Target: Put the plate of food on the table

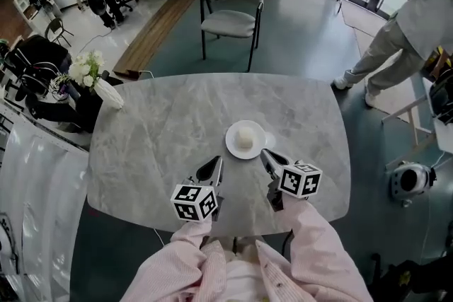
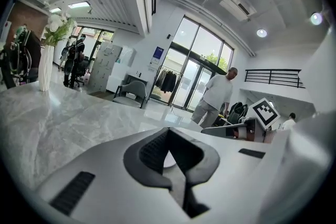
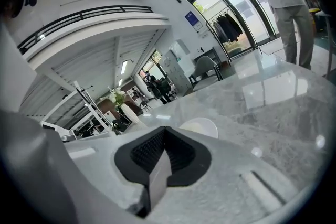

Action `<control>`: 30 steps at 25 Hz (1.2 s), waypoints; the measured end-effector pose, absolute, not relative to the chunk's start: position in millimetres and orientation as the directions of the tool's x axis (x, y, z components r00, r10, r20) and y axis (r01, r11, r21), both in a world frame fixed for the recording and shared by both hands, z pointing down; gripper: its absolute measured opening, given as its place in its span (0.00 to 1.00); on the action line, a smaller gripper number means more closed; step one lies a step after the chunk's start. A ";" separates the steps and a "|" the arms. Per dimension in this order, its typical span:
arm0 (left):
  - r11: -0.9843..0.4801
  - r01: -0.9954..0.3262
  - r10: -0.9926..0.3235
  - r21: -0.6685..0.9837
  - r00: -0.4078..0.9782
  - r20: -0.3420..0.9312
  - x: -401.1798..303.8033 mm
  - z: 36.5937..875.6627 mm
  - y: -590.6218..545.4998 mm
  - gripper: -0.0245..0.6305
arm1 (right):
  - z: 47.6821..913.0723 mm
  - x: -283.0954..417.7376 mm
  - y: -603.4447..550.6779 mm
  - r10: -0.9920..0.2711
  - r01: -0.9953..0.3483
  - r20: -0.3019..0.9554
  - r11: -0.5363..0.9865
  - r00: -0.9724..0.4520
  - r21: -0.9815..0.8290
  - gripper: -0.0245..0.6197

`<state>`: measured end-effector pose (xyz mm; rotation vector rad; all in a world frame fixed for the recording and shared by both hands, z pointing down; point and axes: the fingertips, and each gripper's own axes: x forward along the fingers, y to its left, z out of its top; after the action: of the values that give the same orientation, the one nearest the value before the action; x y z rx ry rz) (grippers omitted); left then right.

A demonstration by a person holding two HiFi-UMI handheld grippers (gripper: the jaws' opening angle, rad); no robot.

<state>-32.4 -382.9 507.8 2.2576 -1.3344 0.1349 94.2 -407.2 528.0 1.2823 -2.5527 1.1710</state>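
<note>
— Where is the plate (image 1: pixel 232 146)?

— On the table (image 1: pixel 156 145), flat, just ahead of the tips of the right tongs (image 1: pixel 265 154). From the left tongs (image 1: pixel 216 165) it lies ahead and a little to the right. A round, pale lump of food (image 1: pixel 244 137) sits in the middle of it.

— Are the right tongs on the plate?

— No. Their jaws are pressed together with nothing between them. The tips lie just beside the near rim; whether they touch it I cannot tell.

— And the left tongs?

— Jaws together as well, and empty. They sit low over the table, to the left of the right tongs and apart from the plate, pointing much the same way.

— What else is around?

— A white vase of flowers (image 1: pixel 106 92) stands far off to the left of the left tongs, at the table's edge. A grey chair (image 1: pixel 233 7) stands beyond the far side of the table, straight ahead of both tongs. A person (image 1: pixel 403 32) in light clothes stands on the floor, well ahead and to the right of the right tongs.
</note>
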 end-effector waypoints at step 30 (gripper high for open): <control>-0.406 -0.903 -0.907 0.139 0.417 0.063 -86.0 379.3 -364.9 0.03 | 396.0 106.0 -381.5 -0.771 -0.704 0.001 0.581 -0.637 -0.409 0.05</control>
<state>-86.0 -364.9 379.3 2.5141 -1.6180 -0.0332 106.0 -381.5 396.0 1.3887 -2.9473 0.6313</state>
